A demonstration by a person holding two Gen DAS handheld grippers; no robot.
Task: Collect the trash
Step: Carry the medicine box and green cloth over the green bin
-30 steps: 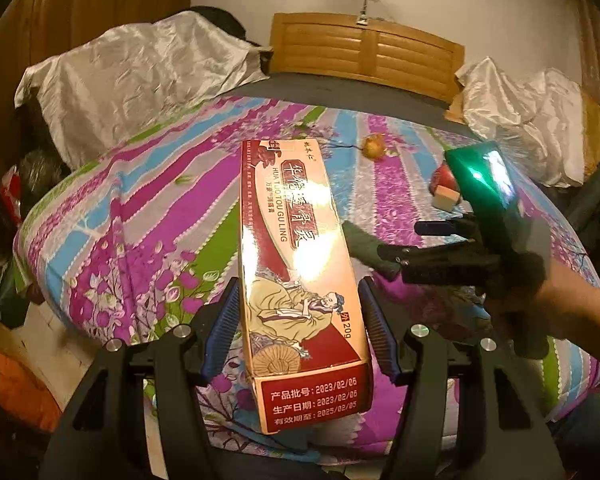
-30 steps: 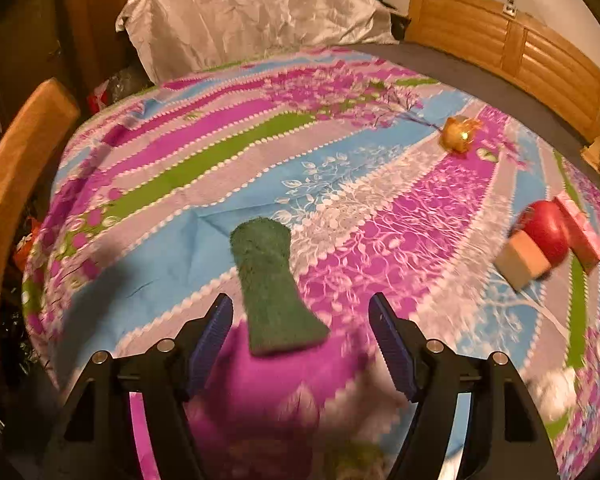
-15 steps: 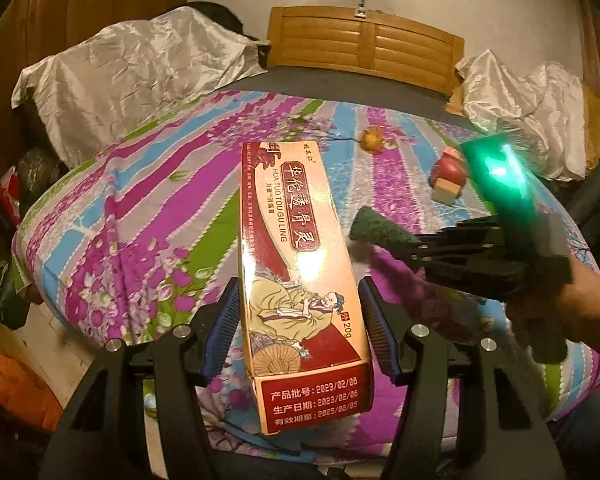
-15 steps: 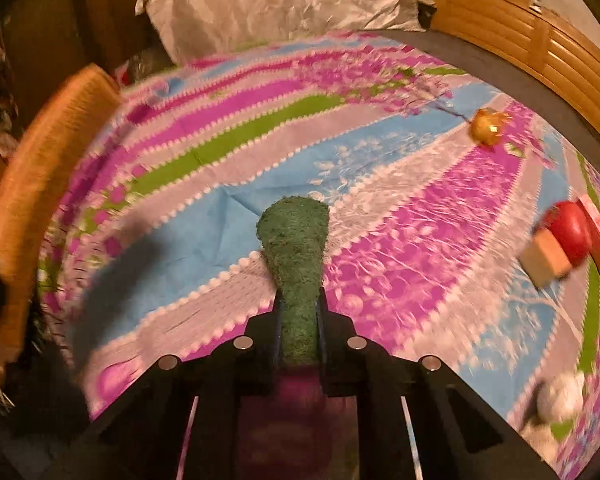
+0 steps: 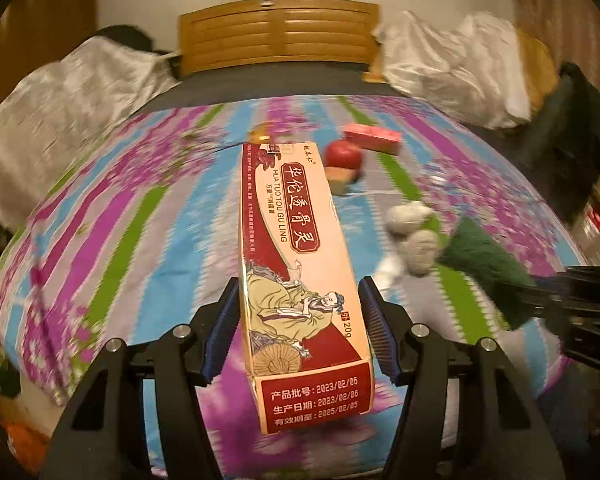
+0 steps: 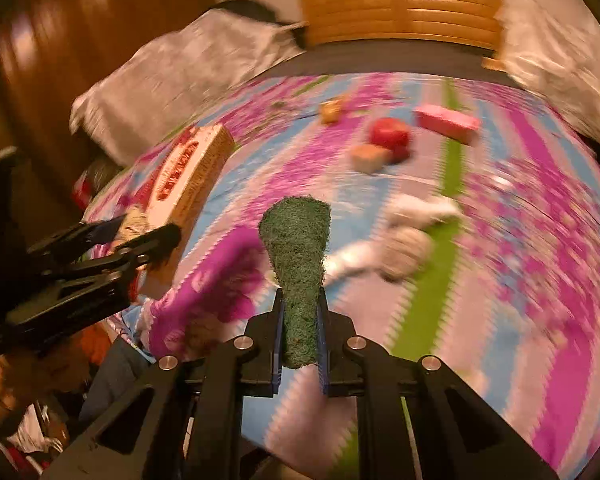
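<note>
My left gripper (image 5: 298, 320) is shut on a long pink and red medicine box (image 5: 296, 256) and holds it above the striped bedspread (image 5: 148, 216). The box also shows in the right wrist view (image 6: 188, 176), with the left gripper (image 6: 140, 236) at the left. My right gripper (image 6: 300, 336) is shut on a green scouring pad (image 6: 298, 248), lifted off the bed. In the left wrist view the pad (image 5: 488, 268) sticks out from the right gripper at the right edge. Crumpled white tissues (image 6: 408, 236) lie on the bed just beyond the pad.
On the bed lie a red apple (image 6: 390, 132), a tan block (image 6: 370, 158), a pink box (image 6: 446, 124) and a small orange item (image 6: 332, 110). A wooden headboard (image 6: 400, 8) and silvery pillows (image 6: 172, 76) stand at the back. Clutter lies on the floor at left.
My right gripper closed on the green pad and lifted it off the bed, swinging right. Both views turned right, bringing the tissues and the pink box into view. The left gripper kept the box.
</note>
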